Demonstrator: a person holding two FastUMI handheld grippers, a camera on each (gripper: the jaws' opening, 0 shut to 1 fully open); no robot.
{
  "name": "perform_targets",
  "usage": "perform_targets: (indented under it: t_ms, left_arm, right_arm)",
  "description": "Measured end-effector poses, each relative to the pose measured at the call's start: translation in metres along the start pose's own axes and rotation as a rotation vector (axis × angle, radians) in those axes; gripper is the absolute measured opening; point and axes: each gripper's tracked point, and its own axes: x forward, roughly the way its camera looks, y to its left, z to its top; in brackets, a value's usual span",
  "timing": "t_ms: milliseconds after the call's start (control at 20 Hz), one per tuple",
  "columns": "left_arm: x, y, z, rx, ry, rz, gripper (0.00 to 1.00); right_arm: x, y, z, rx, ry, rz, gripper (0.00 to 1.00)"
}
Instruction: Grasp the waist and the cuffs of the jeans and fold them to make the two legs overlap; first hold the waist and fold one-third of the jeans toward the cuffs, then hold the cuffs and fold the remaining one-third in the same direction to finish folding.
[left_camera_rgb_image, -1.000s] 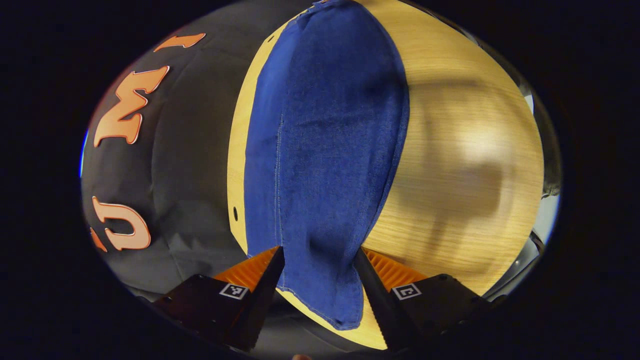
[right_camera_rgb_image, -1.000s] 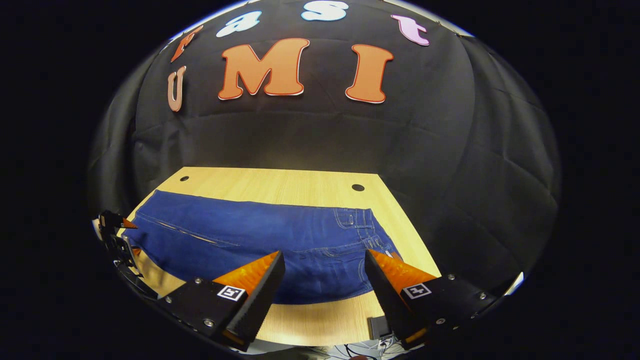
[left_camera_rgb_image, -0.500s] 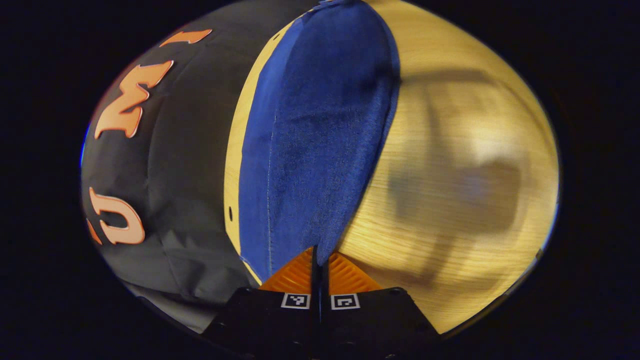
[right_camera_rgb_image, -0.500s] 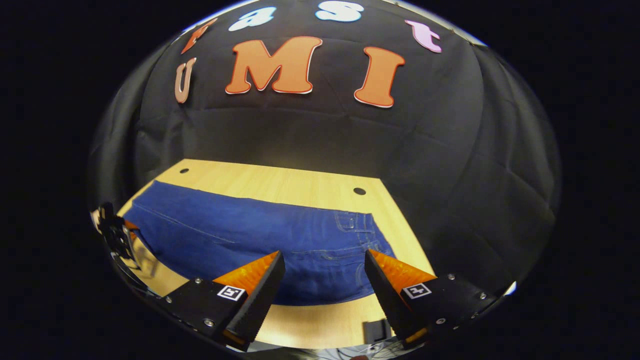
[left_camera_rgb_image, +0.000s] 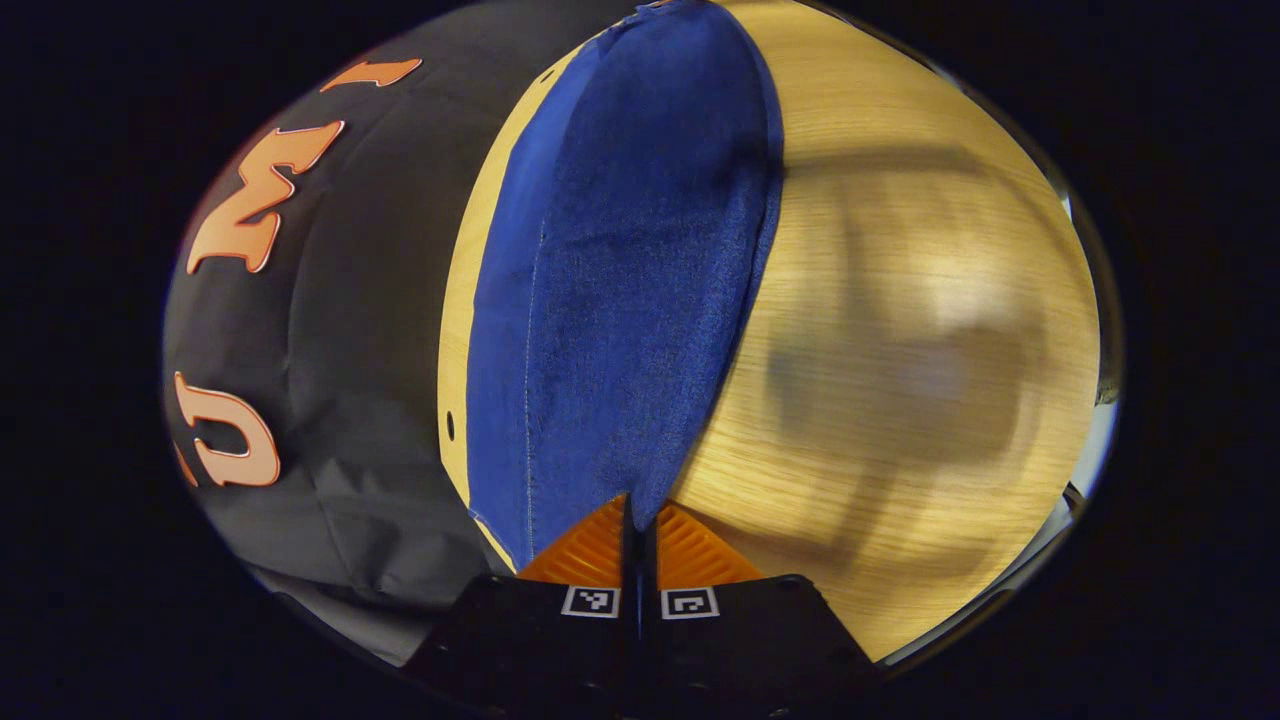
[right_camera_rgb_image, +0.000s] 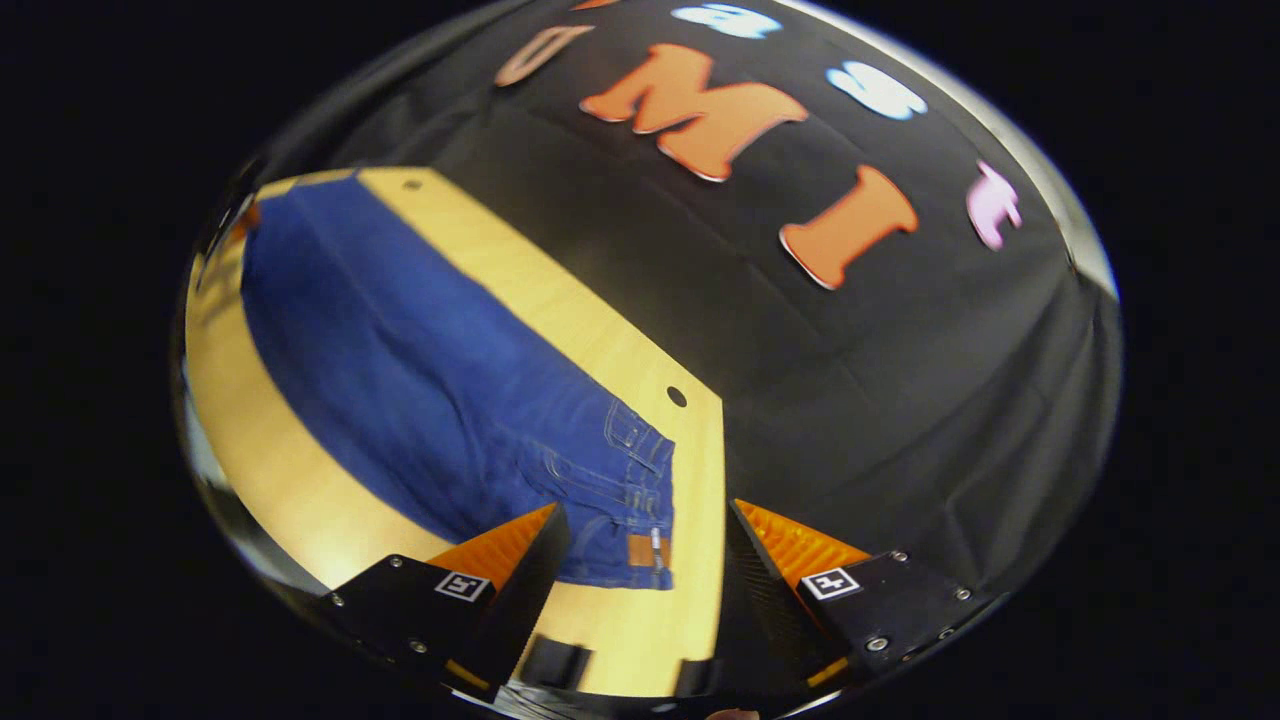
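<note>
While pinched on the cuff end, left gripper (left_camera_rgb_image: 640, 515) looks along the dark blue denim jeans (left_camera_rgb_image: 620, 300). Jeans lie lengthwise on the light wooden table (right_camera_rgb_image: 600, 320), waist (right_camera_rgb_image: 640, 500) nearest the right gripper (right_camera_rgb_image: 645, 525), spread wide, holding nothing.

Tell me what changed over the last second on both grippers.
The left gripper closed on the cuff end of the jeans and holds it. The right gripper swung round to face the waist, staying open. The jeans still lie flat on the table.

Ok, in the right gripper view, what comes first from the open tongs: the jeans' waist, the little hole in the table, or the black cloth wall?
1. Jeans' waist, just ahead of the right tongs.
2. Table hole, beyond the waist.
3. Black cloth wall, behind the table.
</note>
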Motion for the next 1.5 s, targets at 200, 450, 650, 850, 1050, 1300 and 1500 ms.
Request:
perform_targets:
  t_ms: [200, 450, 650, 850, 1050, 1300, 1500]
  left_arm:
    - [-0.002, 0.000, 0.001, 0.015, 0.002, 0.003, 0.01]
    - [-0.001, -0.002, -0.001, 0.000, 0.002, -0.003, 0.01]
    - [-0.002, -0.002, 0.000, -0.028, 0.011, -0.007, 0.01]
    - [-0.002, -0.002, 0.000, -0.034, 0.008, -0.010, 0.01]
    - [-0.002, -0.004, 0.001, -0.042, -0.003, -0.035, 0.01]
    - [-0.002, -0.002, 0.002, -0.059, -0.004, -0.038, 0.01]
    - [-0.002, -0.002, 0.001, -0.063, 0.000, -0.050, 0.01]
  right_arm:
    - [-0.018, 0.025, -0.005, -0.375, -0.014, 0.084, 0.98]
    - [-0.048, 0.058, 0.006, -0.583, 0.001, 0.204, 0.97]
    - [-0.038, 0.059, -0.003, -0.664, 0.019, 0.275, 0.98]
    - [-0.021, 0.066, -0.012, -0.745, 0.024, 0.323, 0.97]
    - [-0.011, 0.071, -0.012, -0.773, 0.034, 0.328, 0.95]
    - [0.006, 0.070, -0.005, -0.784, 0.020, 0.309, 0.94]
    - [0.007, 0.080, -0.020, -0.743, 0.102, 0.342, 0.65]
